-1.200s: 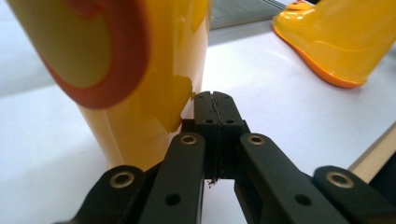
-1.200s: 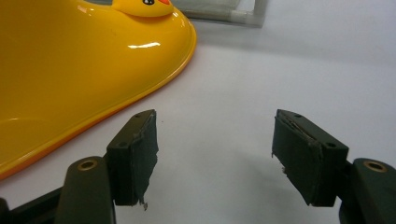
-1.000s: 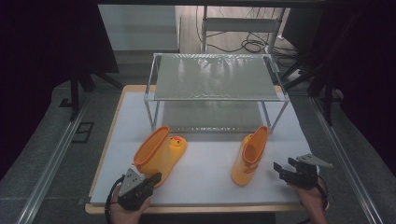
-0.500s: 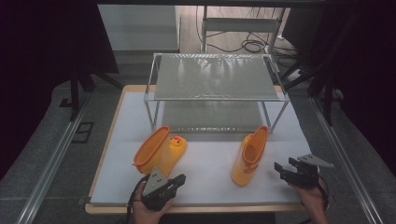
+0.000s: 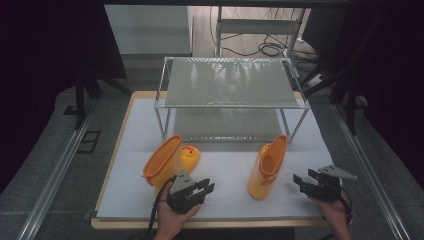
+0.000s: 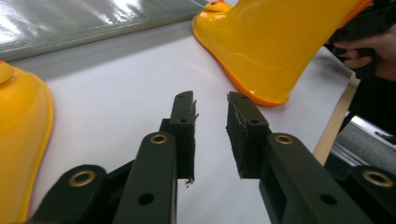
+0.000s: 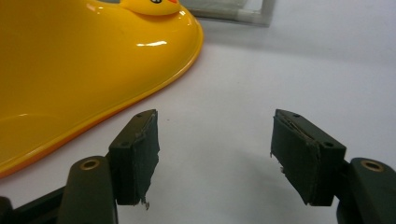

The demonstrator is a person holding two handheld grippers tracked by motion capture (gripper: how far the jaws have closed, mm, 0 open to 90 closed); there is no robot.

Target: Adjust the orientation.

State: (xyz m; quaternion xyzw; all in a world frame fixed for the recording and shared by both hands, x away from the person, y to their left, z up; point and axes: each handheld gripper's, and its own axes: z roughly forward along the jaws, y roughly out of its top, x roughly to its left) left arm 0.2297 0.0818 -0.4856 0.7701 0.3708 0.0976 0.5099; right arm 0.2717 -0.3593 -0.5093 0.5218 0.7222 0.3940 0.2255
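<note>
Jaws of the left gripper (image 5: 201, 191) had just been opening, part-spread with nothing between them; the right gripper (image 5: 306, 182) stood wide and empty. Between both grippers lay the right boot (image 5: 267, 167), the left boot (image 5: 167, 161) beside it, on the white mat (image 5: 225, 192). No readable writing showed. Behind stood a wire-legged shelf (image 5: 227, 82).

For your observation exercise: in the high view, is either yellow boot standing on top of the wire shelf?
No: both yellow boots lie on the white mat in front of the shelf, whose top is bare.
</note>
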